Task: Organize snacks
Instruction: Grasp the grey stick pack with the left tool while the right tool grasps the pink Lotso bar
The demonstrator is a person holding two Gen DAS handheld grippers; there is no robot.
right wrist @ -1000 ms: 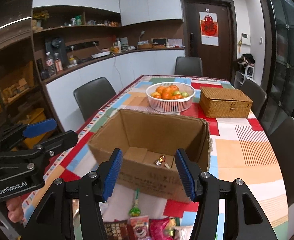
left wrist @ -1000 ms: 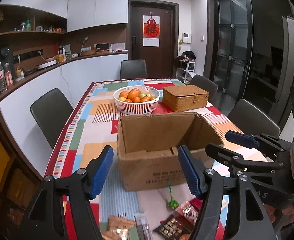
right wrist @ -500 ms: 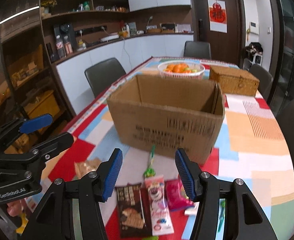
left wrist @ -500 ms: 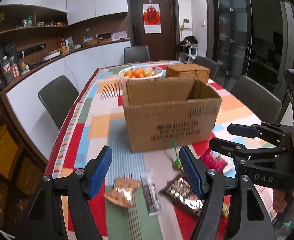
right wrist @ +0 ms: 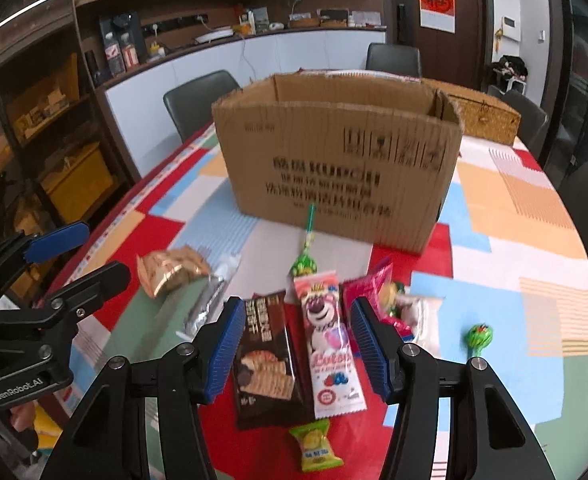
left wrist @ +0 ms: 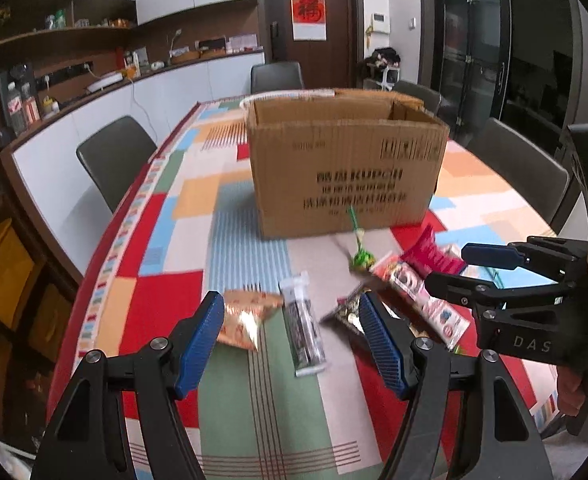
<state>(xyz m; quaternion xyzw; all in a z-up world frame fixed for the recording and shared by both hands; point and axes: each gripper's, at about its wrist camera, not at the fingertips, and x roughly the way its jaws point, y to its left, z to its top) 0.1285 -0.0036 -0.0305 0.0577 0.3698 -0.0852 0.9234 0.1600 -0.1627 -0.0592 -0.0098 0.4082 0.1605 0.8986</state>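
Observation:
An open cardboard box stands mid-table. Snacks lie in front of it: a gold crinkled packet, a dark slim bar, a brown biscuit pack, a pink bear-print pack, a magenta bag, a green lollipop and a small yellow-green candy. My left gripper is open above the gold packet and the bar. My right gripper is open over the biscuit and bear packs.
The table wears a colourful patchwork cloth. A wicker box stands behind the cardboard box. A second green lollipop lies at the right. Dark chairs ring the table. Counter and shelves line the left wall.
Both grippers have dropped and pulled back from above the box toward the near edge of the table. The snacks now lie between the fingers. Both stay open.

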